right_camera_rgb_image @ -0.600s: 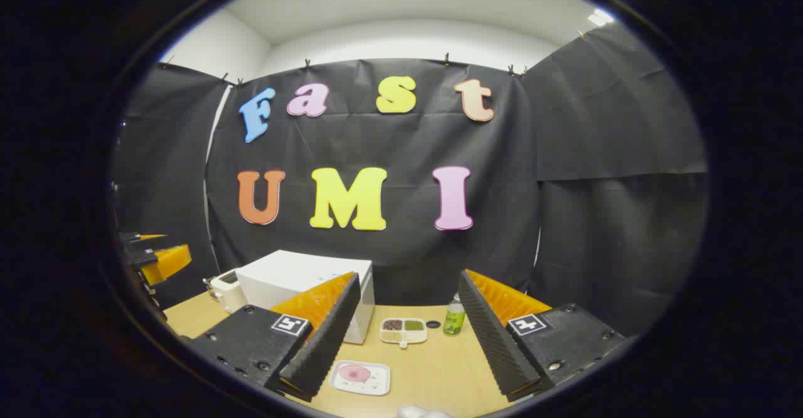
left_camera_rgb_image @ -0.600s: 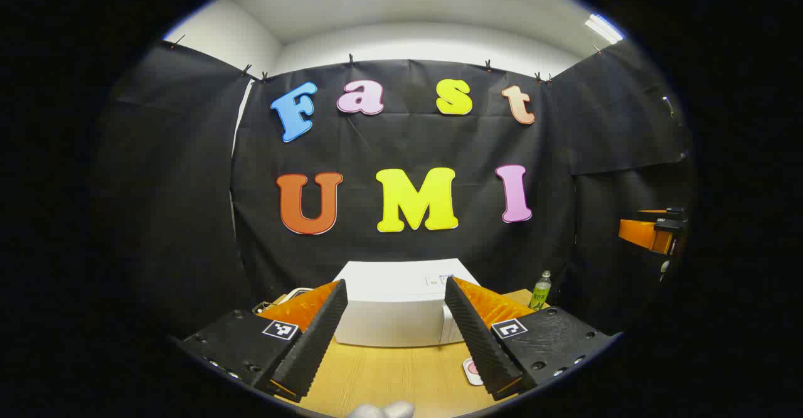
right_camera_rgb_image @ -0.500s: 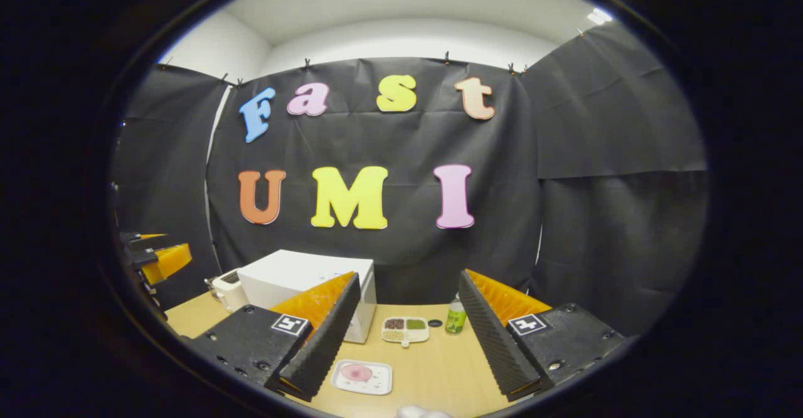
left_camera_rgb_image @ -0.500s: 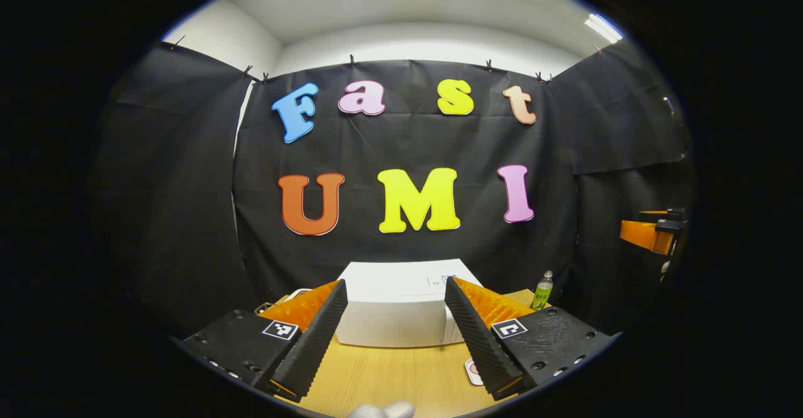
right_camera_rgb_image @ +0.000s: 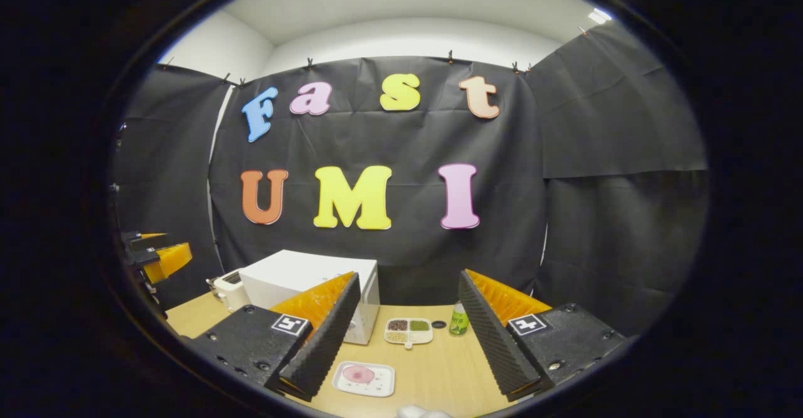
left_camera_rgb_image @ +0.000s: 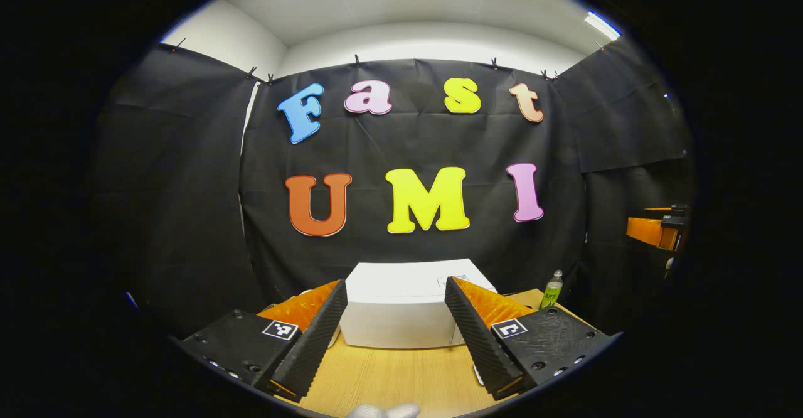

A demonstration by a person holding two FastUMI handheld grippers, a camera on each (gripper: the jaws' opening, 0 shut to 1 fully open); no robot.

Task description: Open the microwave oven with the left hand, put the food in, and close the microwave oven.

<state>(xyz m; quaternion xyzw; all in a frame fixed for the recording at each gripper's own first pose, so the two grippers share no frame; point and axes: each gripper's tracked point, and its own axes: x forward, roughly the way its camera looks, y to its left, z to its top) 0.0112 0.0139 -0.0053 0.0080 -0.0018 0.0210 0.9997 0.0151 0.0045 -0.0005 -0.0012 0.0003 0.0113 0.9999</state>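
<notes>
A white microwave oven [left_camera_rgb_image: 401,305] stands on the wooden table [left_camera_rgb_image: 401,374] with its door closed, straight ahead of my left gripper [left_camera_rgb_image: 395,342], which is open and holds nothing. In the right gripper view the microwave [right_camera_rgb_image: 301,280] sits at the left. A white square plate with pink food [right_camera_rgb_image: 364,378] lies on the table near my right gripper [right_camera_rgb_image: 404,342], which is open and empty above the table. The left gripper [right_camera_rgb_image: 154,258] also appears far left in that view, and the right gripper [left_camera_rgb_image: 655,230] at the far right of the left gripper view.
A white divided dish with dark and green fillings [right_camera_rgb_image: 409,331], a small dark lid [right_camera_rgb_image: 438,324] and a green bottle [right_camera_rgb_image: 459,321] stand right of the microwave. A white toaster [right_camera_rgb_image: 229,289] sits left of it. The bottle [left_camera_rgb_image: 552,287] is at the table's right edge.
The left gripper view has turned slightly left, so the microwave and bottle sit a little further right and the plate has slipped behind its right finger. The right gripper barely moved.
</notes>
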